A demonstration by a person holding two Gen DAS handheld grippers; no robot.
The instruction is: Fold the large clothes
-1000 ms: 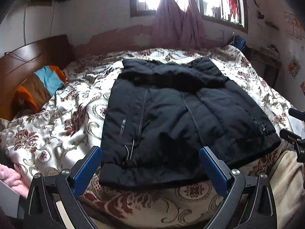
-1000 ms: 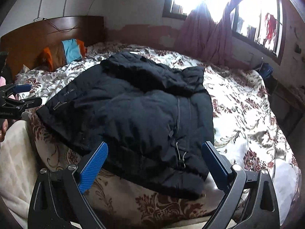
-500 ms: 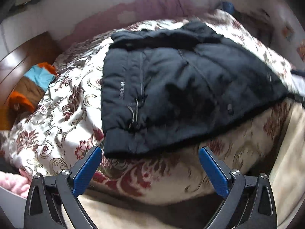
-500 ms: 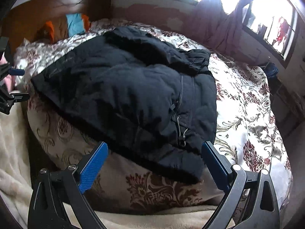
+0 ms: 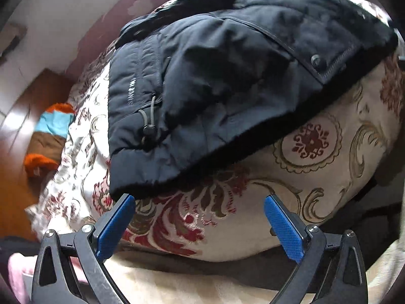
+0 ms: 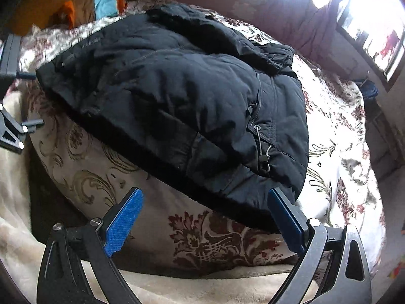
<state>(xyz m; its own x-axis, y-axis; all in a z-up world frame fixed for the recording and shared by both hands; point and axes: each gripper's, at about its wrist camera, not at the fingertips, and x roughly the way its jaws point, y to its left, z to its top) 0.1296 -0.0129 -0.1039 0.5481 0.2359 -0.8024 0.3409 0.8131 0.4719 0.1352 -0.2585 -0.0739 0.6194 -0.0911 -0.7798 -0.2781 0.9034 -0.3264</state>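
Left wrist view: the left gripper [image 5: 197, 224] stands with jaws wide apart and empty, low in the frame, its left pad [image 5: 115, 224] just below the hem corner of the black jacket [image 5: 227, 76]. Only this view shows the hem snap button [image 5: 315, 60]. Right wrist view: the right gripper [image 6: 202, 221] is likewise spread and empty below the jacket, which lies across the floral bedspread [image 6: 336, 136]. Only this view shows the window [image 6: 372, 17] at upper right.
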